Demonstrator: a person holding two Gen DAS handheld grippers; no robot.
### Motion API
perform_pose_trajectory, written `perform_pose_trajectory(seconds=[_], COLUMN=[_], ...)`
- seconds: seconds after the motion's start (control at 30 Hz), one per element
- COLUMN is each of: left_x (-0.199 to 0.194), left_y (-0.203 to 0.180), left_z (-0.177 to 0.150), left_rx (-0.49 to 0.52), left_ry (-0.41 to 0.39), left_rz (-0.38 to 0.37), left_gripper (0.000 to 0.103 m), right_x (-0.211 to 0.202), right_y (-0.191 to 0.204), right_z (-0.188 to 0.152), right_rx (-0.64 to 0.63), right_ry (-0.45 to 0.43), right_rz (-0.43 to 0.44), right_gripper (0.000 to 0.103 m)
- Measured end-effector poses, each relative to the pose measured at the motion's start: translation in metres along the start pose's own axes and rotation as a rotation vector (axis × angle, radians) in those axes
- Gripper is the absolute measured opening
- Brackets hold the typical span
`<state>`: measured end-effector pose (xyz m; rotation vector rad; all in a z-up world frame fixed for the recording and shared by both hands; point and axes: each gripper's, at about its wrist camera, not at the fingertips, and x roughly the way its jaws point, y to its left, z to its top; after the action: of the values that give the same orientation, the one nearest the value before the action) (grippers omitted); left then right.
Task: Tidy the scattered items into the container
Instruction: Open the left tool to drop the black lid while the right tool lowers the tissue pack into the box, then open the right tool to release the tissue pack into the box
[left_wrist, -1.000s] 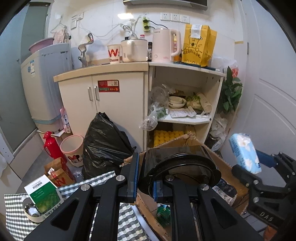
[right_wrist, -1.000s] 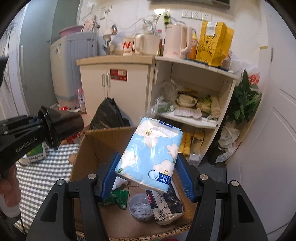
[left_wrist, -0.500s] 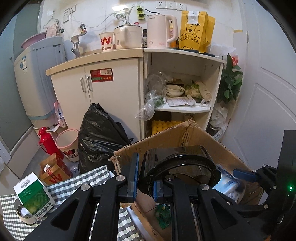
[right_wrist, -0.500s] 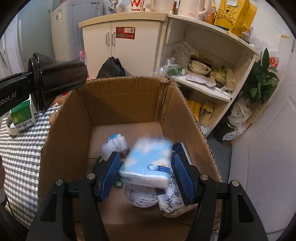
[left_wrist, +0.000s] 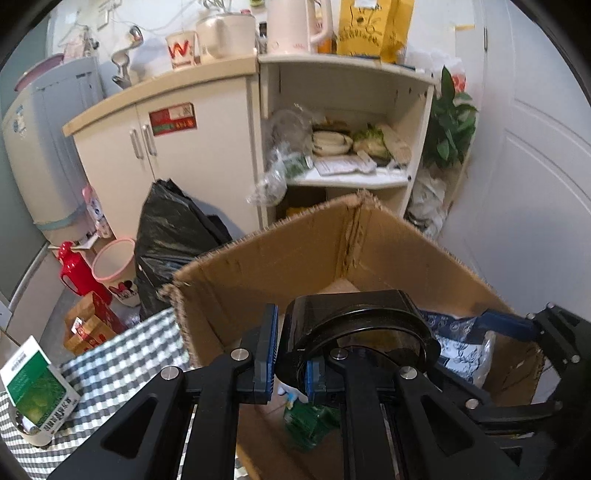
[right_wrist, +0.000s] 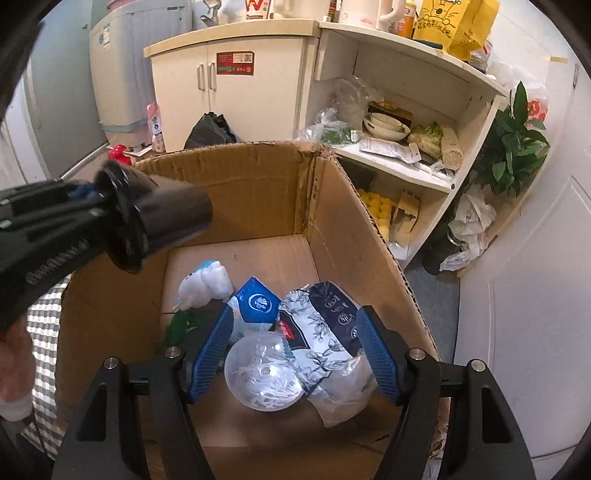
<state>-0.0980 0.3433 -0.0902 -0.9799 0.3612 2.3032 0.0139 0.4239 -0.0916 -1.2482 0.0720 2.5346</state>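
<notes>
My left gripper (left_wrist: 290, 363) pinches a black cup (left_wrist: 354, 328) over the box (left_wrist: 295, 240); my right gripper (right_wrist: 295, 354) hangs spread, empty, above the tissues (right_wrist: 255, 304).

place: home kitchen/utility corner
counter: cream cabinet (right_wrist: 229, 88) with electric kettle (left_wrist: 295, 26), pot, paper cup on top
shelf: open unit (right_wrist: 402, 147) with bowls, vegetables, bagged food
left edge: washing machine (left_wrist: 40, 147)
floor: black trash bag (left_wrist: 173, 236), red thermos (left_wrist: 75, 271), pink bin
right: potted plant (right_wrist: 513, 147), white door

Left claw (left_wrist: 290, 363) clamped tight; right claw (right_wrist: 295, 354) spread wide, holding nothing.
</notes>
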Motion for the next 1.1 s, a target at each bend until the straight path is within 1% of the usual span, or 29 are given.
perform_pose_trajectory(seconds=[0.1,0.2,0.27,0.3,0.37,0.4,0.43,0.47,0.8,0.87,1.1], left_x=[0.007,0.012,0.012,0.01,0.005,0.002,-0.002,-0.005,-0.047,-0.054,-0.083], left_y=[-0.002,-0.003,-0.003,-0.002,-0.002,-0.002,-0.002,-0.002,0.007,0.009,0.017], left_z=[-0.002,-0.004,-0.005,-0.005,-0.004,-0.003,-0.001,0.0,0.01,0.011,0.013], left_rx=[0.005,0.004,-0.001,-0.004,-0.003,-0.002,-0.001,-0.001,-0.012,-0.016,-0.035], left_ry=[0.022,0.04,0.042,0.038,0.025,0.018,0.01,0.002,-0.072,-0.087,-0.143], left_rz=[0.003,0.006,0.006,0.004,0.0,0.0,-0.002,-0.004,0.02,0.027,0.05], left_gripper=[0.012,0.021,0.038,0.04,0.049,0.052,0.057,0.059,0.059,0.059,0.06], right_x=[-0.002,-0.003,-0.004,-0.005,-0.009,-0.011,-0.014,-0.016,-0.047,-0.053,-0.081], right_y=[0.0,0.0,0.0,0.0,0.001,0.001,0.001,0.001,0.01,0.011,0.006], right_z=[0.0,0.0,0.001,0.0,0.001,0.001,0.002,0.002,0.008,0.01,0.012], right_rx=[0.002,0.002,0.002,0.002,0.006,0.009,0.011,0.012,0.013,0.015,0.067], right_ry=[-0.001,-0.003,-0.005,-0.007,-0.016,-0.02,-0.025,-0.029,-0.102,-0.12,-0.22], right_rz=[-0.001,-0.002,-0.003,-0.004,-0.006,-0.008,-0.009,-0.01,-0.017,-0.019,-0.022], right_gripper=[0.069,0.069,0.069,0.069,0.069,0.069,0.069,0.069,0.07,0.071,0.073])
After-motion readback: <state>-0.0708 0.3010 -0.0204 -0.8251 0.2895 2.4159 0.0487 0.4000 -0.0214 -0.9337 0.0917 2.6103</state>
